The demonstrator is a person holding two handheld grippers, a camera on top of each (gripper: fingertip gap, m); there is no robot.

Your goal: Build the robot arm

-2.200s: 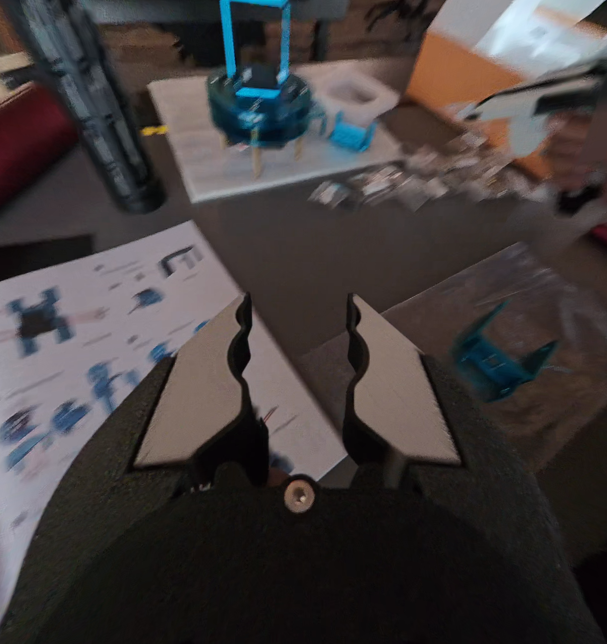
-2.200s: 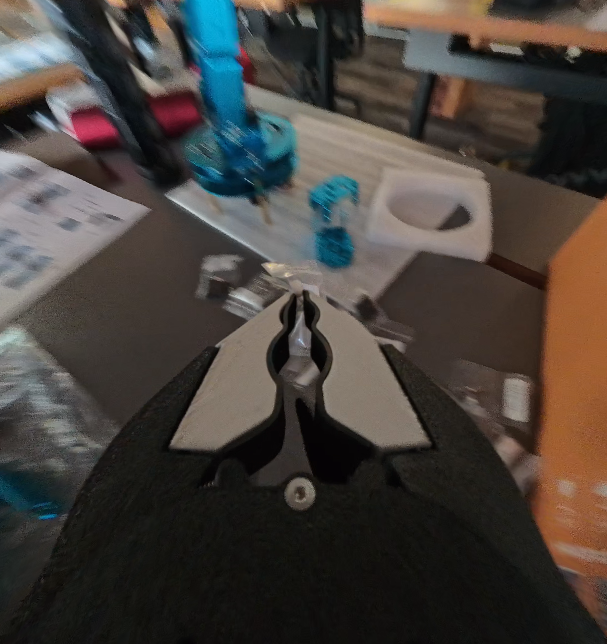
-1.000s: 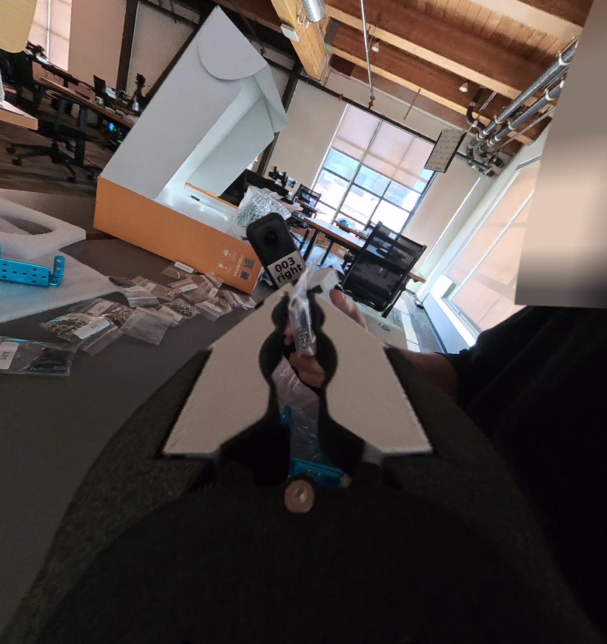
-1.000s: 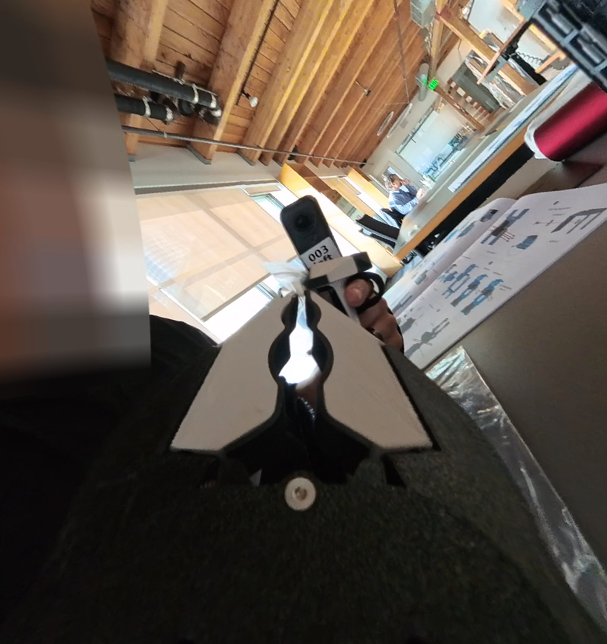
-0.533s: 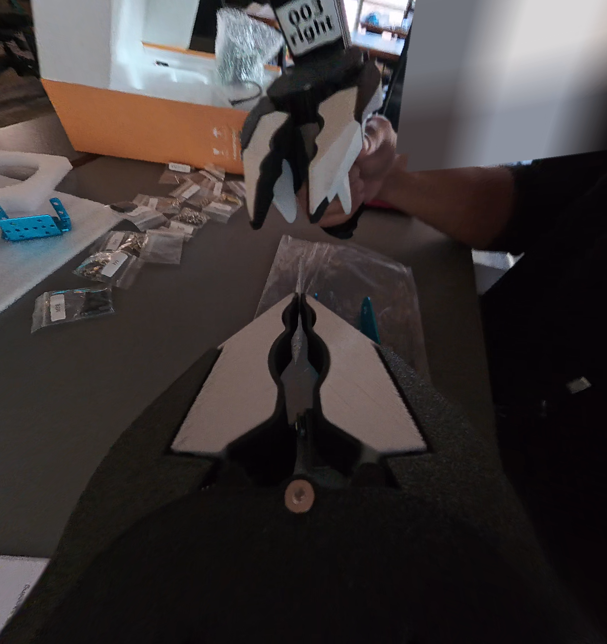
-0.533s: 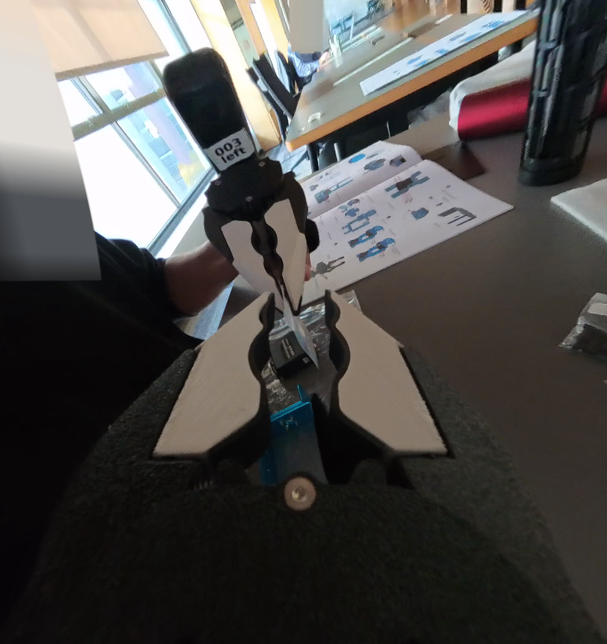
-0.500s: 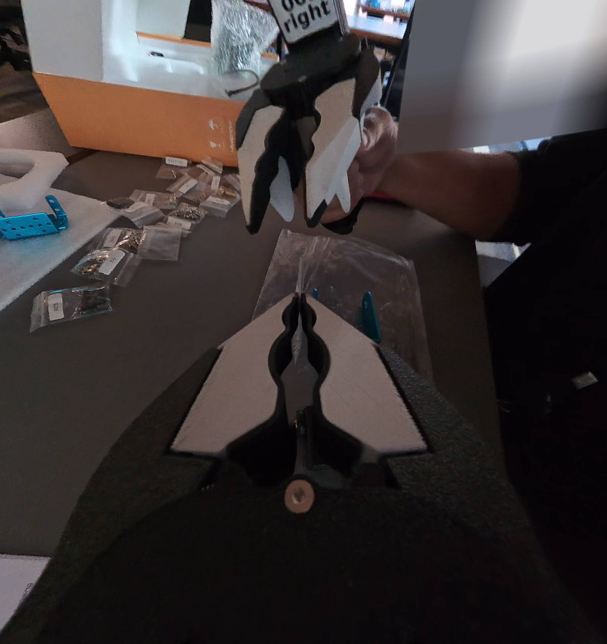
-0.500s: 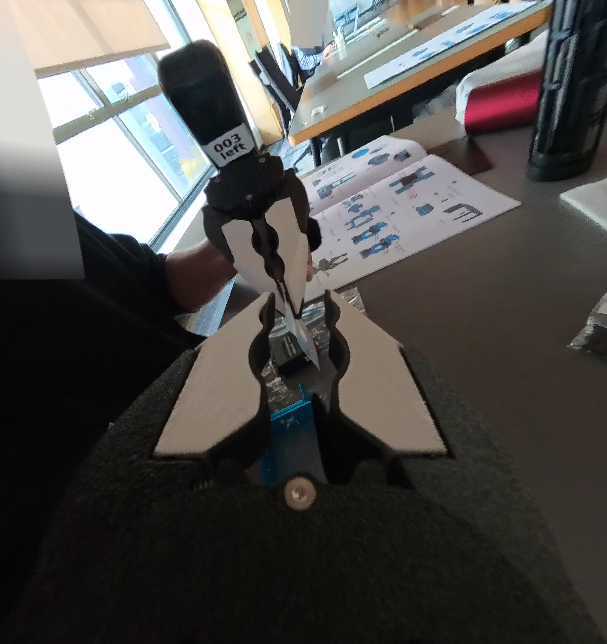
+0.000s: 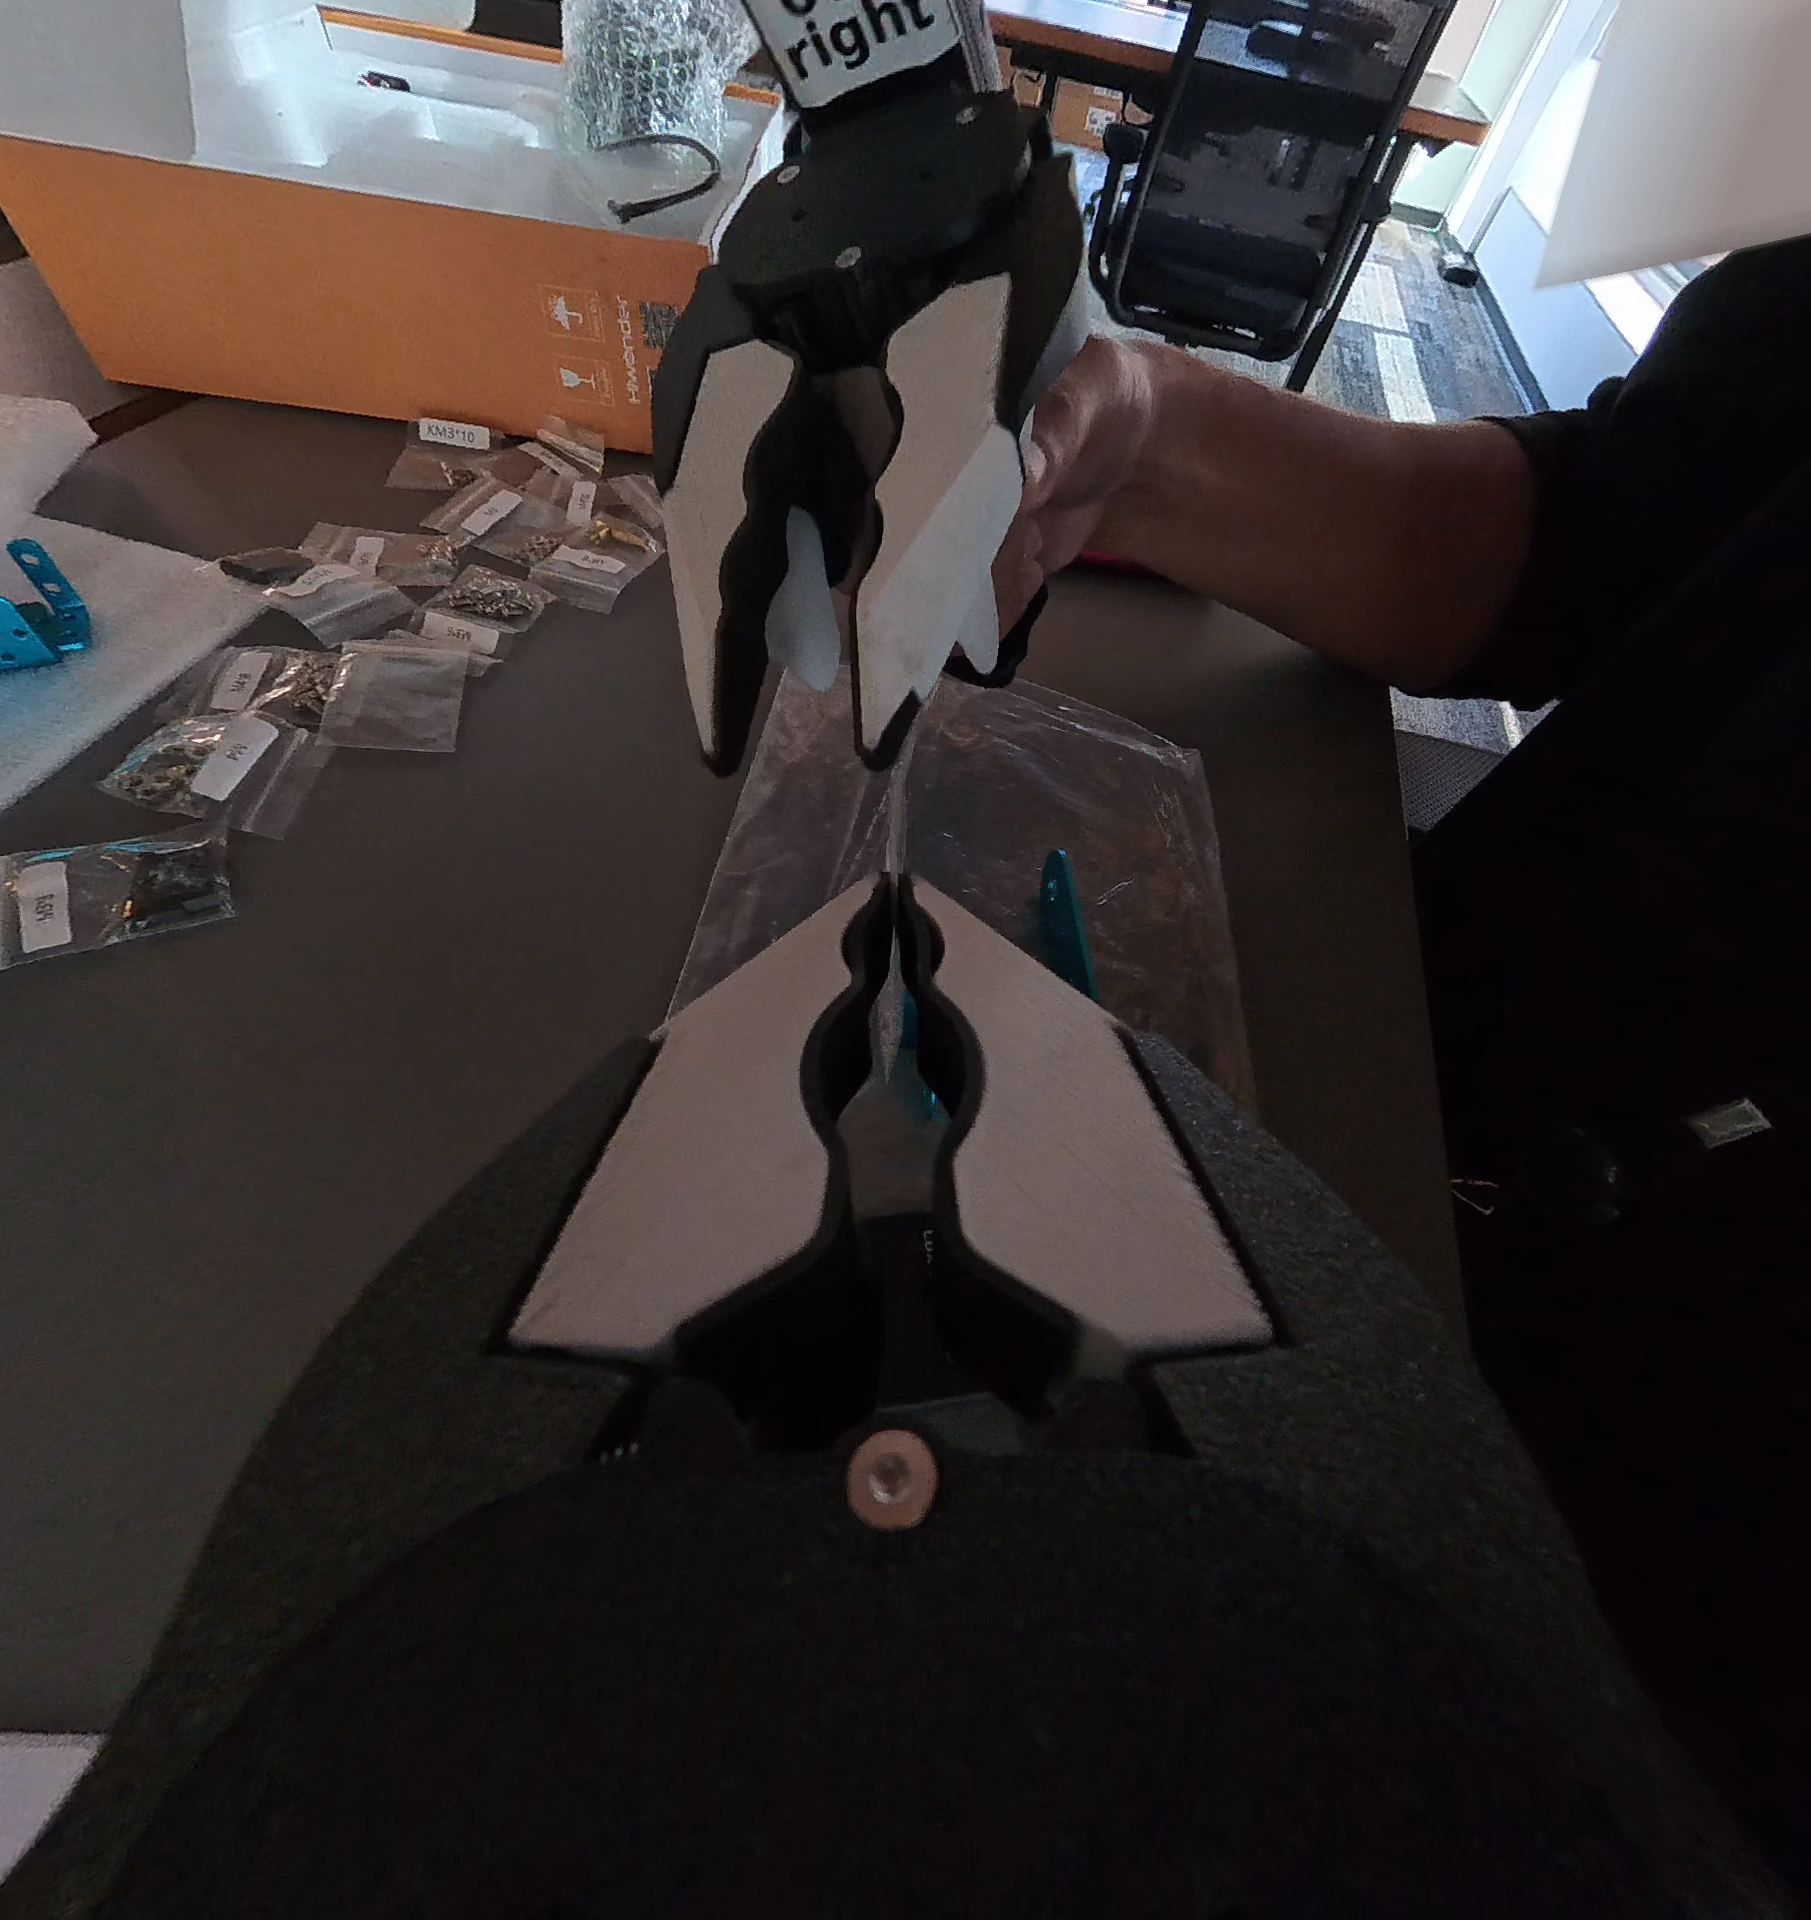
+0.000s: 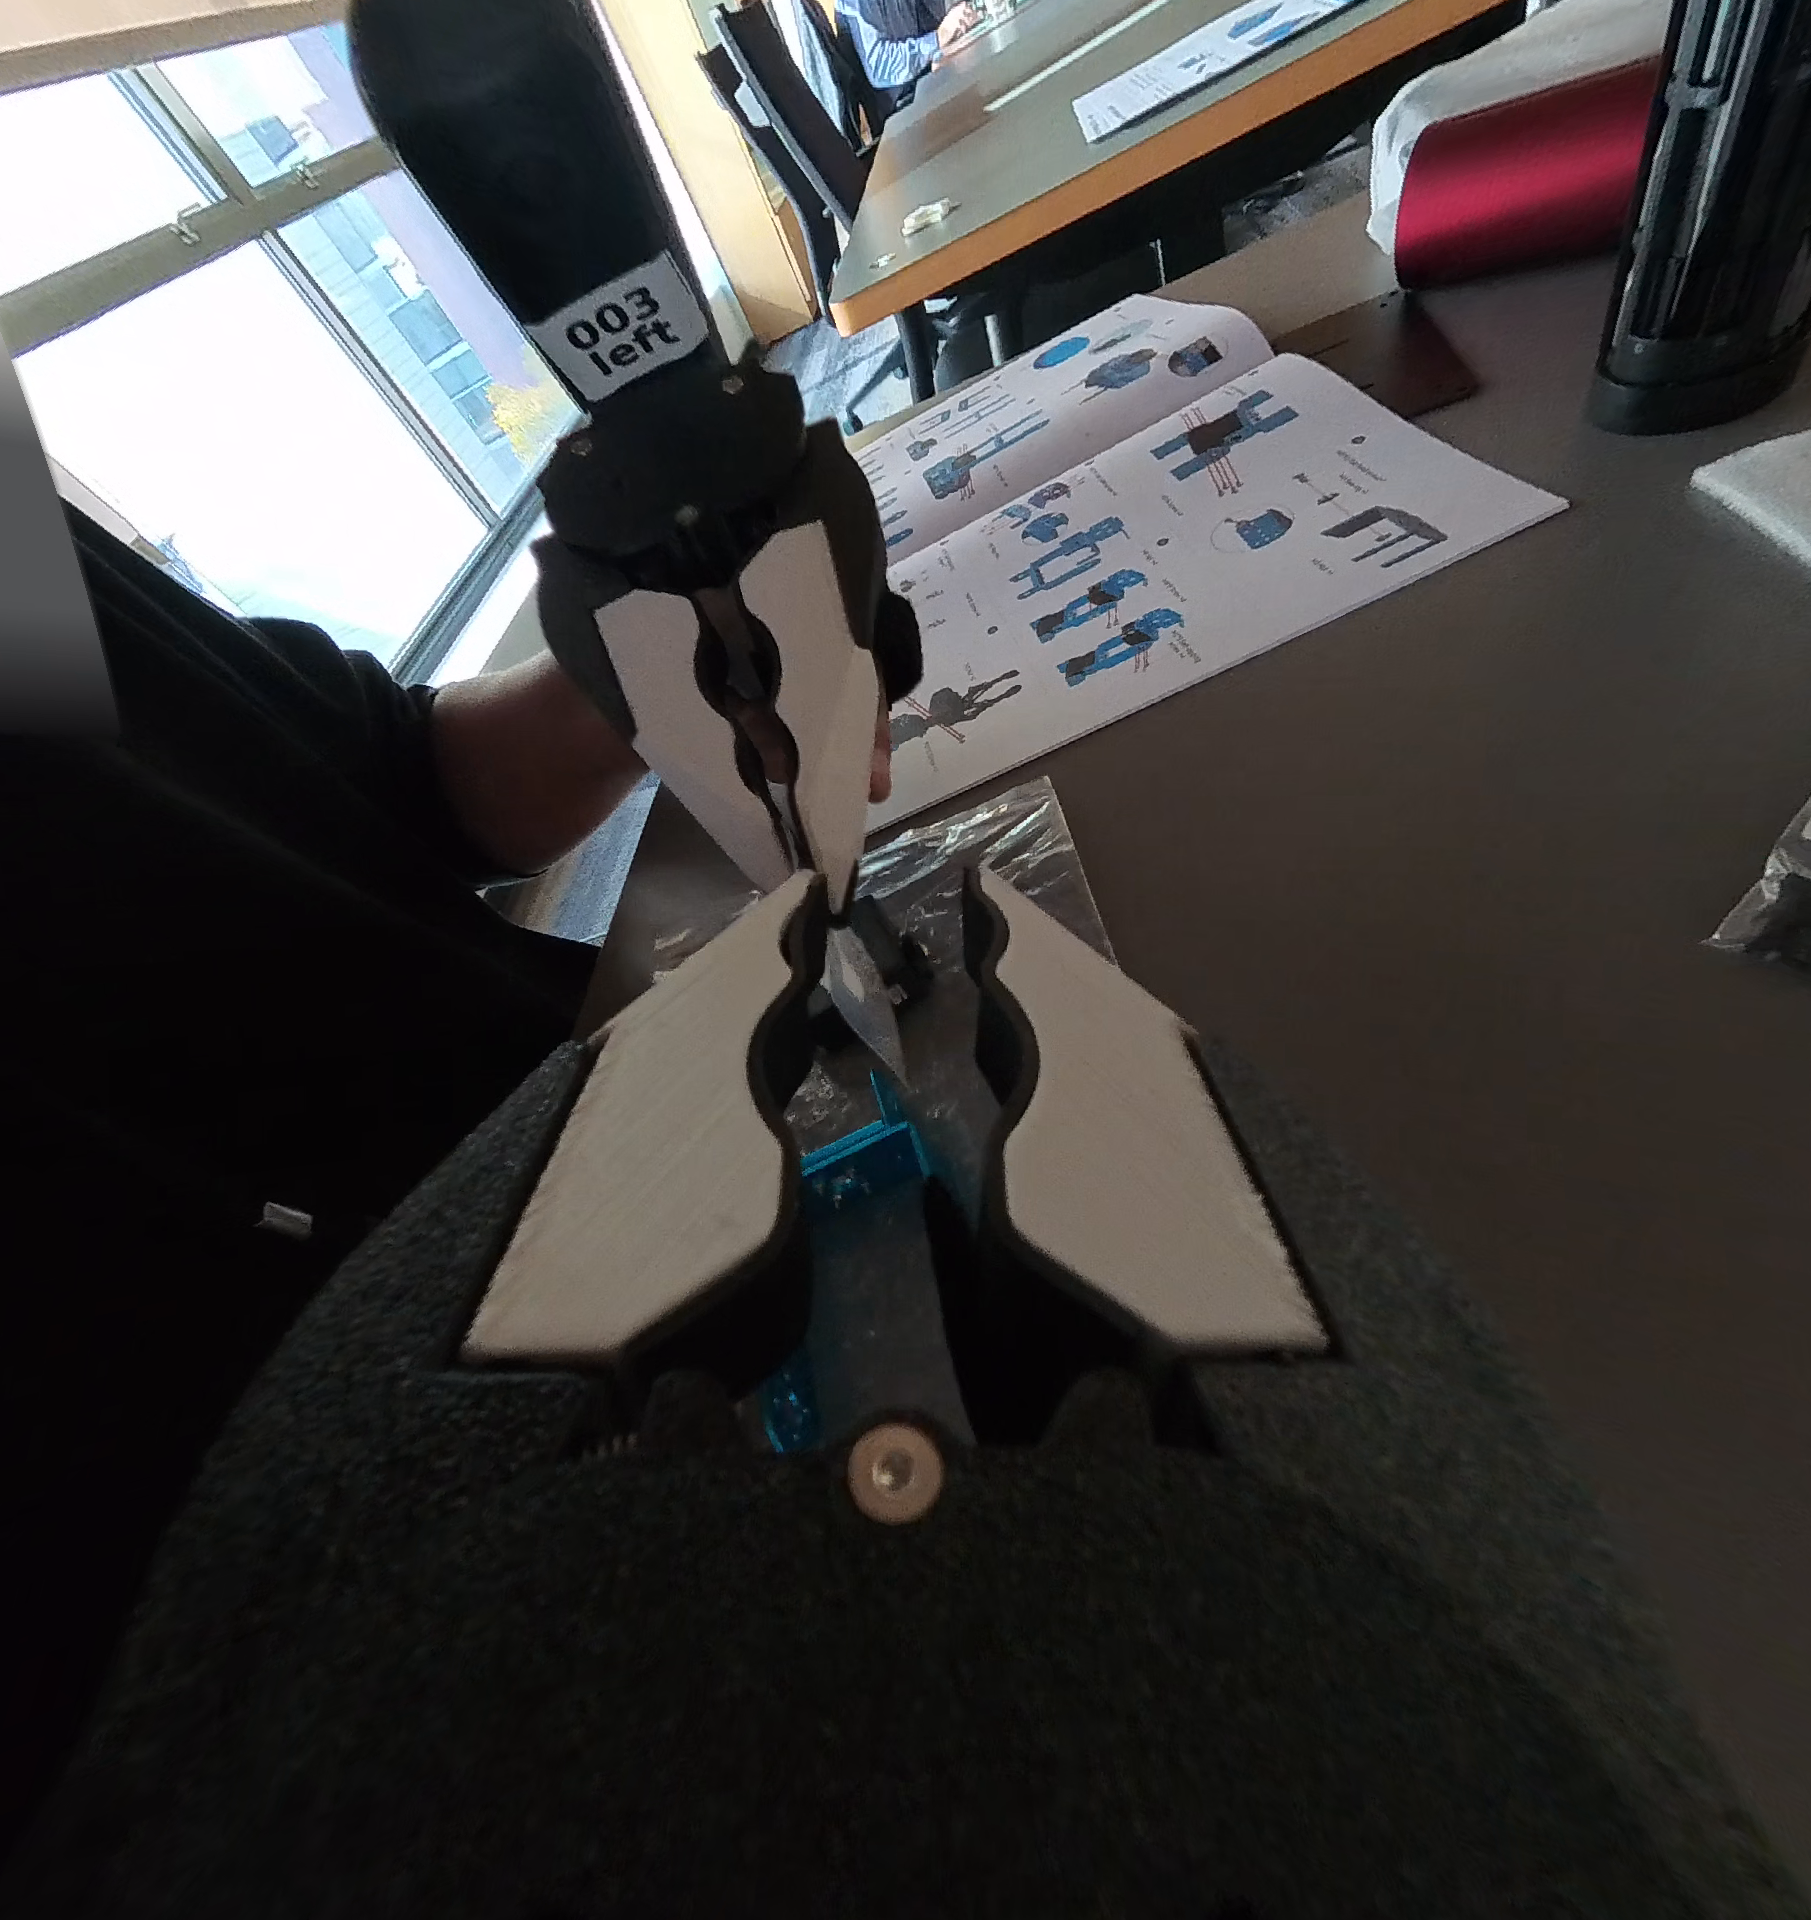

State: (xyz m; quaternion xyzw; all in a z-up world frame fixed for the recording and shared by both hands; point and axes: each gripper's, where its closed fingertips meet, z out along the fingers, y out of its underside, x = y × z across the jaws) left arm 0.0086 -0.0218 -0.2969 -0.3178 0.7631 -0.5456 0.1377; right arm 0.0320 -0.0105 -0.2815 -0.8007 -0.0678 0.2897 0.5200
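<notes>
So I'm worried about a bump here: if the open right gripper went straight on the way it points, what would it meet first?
Most likely the small bag hanging from the shut left gripper, which sits just past the right gripper and between its fingertips. Depth is unclear, though; the left gripper's own tips look about as close.

The large clear bag (image 9: pixel 994 831) lying on the dark table (image 9: pixel 361 1091) serves as landmark. Directly above it the two grippers nearly meet tip to tip, the left gripper (image 9: pixel 893 883) pinched on a small packet (image 10: pixel 859 982) and the right gripper (image 10: pixel 885 883) spread wide around it, so little room remains there. Left of the bag, bare tabletop gives passage before the scattered small parts bags (image 9: pixel 361 623). Beyond them an orange box (image 9: pixel 361 260) walls off the far side. On the bag's other side an open booklet (image 10: pixel 1192 551) lies flat.
</notes>
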